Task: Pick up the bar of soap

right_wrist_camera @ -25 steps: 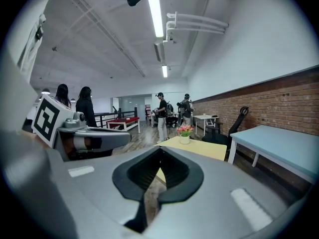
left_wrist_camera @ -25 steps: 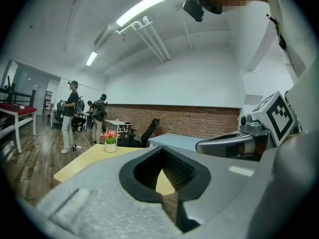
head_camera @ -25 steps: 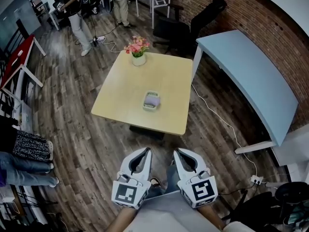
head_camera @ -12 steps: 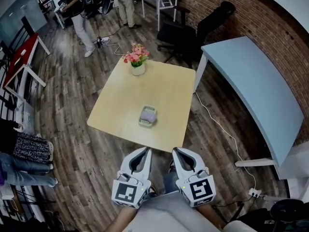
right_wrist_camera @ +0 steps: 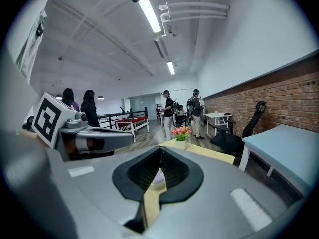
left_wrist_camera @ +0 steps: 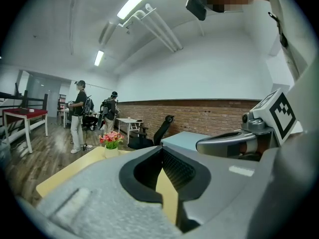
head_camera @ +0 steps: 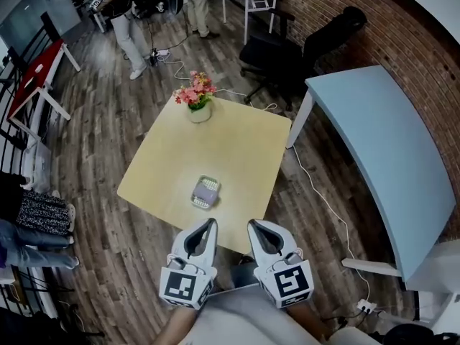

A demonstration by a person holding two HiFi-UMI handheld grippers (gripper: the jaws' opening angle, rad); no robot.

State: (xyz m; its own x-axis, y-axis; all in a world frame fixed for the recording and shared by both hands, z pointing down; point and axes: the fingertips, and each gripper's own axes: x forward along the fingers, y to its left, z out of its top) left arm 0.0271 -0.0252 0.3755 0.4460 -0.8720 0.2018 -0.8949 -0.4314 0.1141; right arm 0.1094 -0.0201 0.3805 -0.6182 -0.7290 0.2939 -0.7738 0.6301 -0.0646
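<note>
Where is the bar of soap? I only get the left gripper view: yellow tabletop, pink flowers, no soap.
Observer: The head view shows the pale lilac bar of soap in a small light green slatted dish, near the front edge of the square yellow wooden table.
Operator: Anything held in the right gripper?
Observer: No. The right gripper has its jaws together, empty, short of the dish.

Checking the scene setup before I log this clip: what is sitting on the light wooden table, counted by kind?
Bar of soap: 1
Soap dish: 1
Vase of pink flowers: 1
Total: 3, all on the table; the soap lies in the dish.
</note>
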